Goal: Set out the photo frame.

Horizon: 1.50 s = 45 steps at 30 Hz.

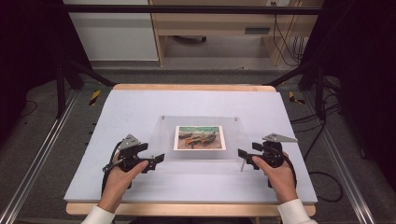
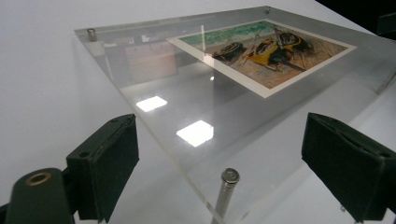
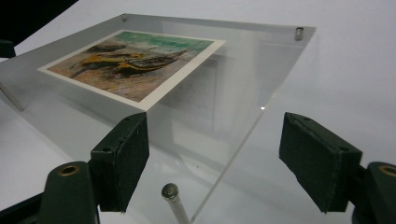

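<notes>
While both tongs gape, left tongs (image 1: 161,157), right tongs (image 1: 240,153), acrylic frame (image 1: 159,135) flat, long axis crosswise.

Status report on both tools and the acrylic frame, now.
Left tool open at frame's left edge. Right tool open at right edge. Acrylic frame flat on table, picture inside, ungripped. Nothing in the way.

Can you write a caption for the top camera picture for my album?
Two open tongs, left and right, flank a clear frame holding a boat picture.
</notes>
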### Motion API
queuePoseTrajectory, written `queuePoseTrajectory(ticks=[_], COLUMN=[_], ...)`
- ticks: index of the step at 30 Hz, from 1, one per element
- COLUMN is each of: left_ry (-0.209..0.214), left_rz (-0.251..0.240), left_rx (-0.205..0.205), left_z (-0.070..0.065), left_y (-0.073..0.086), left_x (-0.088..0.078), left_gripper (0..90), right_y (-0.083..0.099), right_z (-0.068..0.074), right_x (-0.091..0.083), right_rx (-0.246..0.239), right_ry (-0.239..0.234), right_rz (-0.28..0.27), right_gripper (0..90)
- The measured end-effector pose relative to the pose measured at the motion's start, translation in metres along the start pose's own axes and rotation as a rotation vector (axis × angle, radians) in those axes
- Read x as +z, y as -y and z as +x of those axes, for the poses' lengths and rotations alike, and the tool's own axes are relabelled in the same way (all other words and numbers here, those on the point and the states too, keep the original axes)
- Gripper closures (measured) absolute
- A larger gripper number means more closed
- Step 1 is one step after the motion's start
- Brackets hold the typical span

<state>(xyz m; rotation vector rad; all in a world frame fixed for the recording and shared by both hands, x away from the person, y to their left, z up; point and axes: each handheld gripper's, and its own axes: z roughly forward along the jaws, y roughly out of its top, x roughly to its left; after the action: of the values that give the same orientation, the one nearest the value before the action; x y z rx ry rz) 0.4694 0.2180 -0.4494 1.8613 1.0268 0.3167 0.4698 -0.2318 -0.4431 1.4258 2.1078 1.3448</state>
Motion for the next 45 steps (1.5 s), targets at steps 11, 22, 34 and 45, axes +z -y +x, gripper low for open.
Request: queuePoseTrajectory(ticks=[11,22,34,45], left_ry=[0.063,0.101,0.143,0.143], left_rz=[0.010,0.034,0.042,0.042], left_rx=[-0.117,-0.183,-0.211,-0.210], left_z=[0.006,0.014,0.015,0.015], left_y=[0.003,0.003,0.004,0.004], left_x=[0.007,0.012,0.017,0.017], left_gripper=[11.0,10.6,10.7,10.7], right_y=[0.002,0.003,0.003,0.006], right_z=[0.001,-0.003,-0.003,0.000], right_x=[0.013,0.017,0.017,0.013], right_rx=[0.046,0.123,0.148,0.173], right_ry=[-0.058,-0.097,-0.101,-0.108], right_rz=[0.038,0.051,0.066,0.075], right_gripper=[26.0,24.3,24.1,23.0])
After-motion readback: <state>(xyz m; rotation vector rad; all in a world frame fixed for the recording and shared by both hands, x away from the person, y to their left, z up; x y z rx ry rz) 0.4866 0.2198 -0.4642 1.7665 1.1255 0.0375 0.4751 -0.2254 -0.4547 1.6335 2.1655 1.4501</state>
